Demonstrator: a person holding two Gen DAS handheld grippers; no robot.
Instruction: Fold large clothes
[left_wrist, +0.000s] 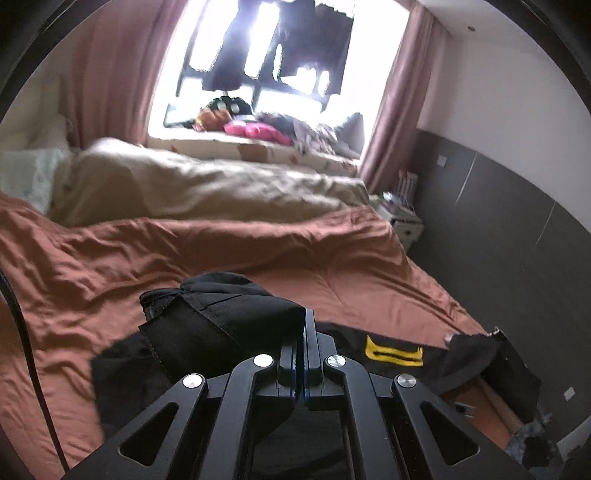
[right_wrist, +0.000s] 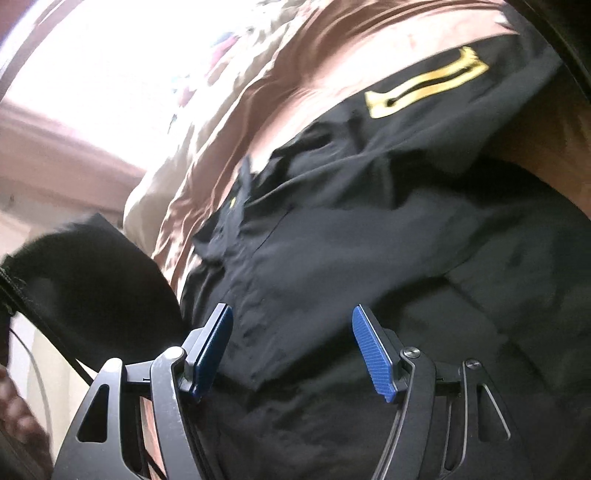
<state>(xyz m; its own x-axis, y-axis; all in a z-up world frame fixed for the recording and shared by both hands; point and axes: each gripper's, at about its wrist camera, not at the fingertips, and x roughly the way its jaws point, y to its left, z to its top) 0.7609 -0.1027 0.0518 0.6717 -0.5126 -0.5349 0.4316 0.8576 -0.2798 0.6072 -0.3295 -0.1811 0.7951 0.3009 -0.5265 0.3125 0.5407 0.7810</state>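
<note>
Spreading across the rust-sheeted bed (left_wrist: 258, 251), black garment (right_wrist: 369, 240) lies rumpled at the near edge, yellow patch (left_wrist: 393, 350) toward 2 o'clock. Folding looks barely begun; most remains. Left hand-held gripper (left_wrist: 304, 332) clenched on a lifted fold of it. Right hand-held gripper (right_wrist: 291, 347) released, jaws apart above the cloth.

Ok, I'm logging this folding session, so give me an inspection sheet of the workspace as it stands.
Surface: bed with rumpled rust cover.
Job's things: black garment with yellow patch, spread on the bed.
Clutter: beige duvet; clothes on the sill.
Tongs: left shut on a fold of the garment; right open over the garment, nothing between.
Cables: black cable at the left edge.
Surroundings: bright window, pink curtains, dark wall panels.
</note>
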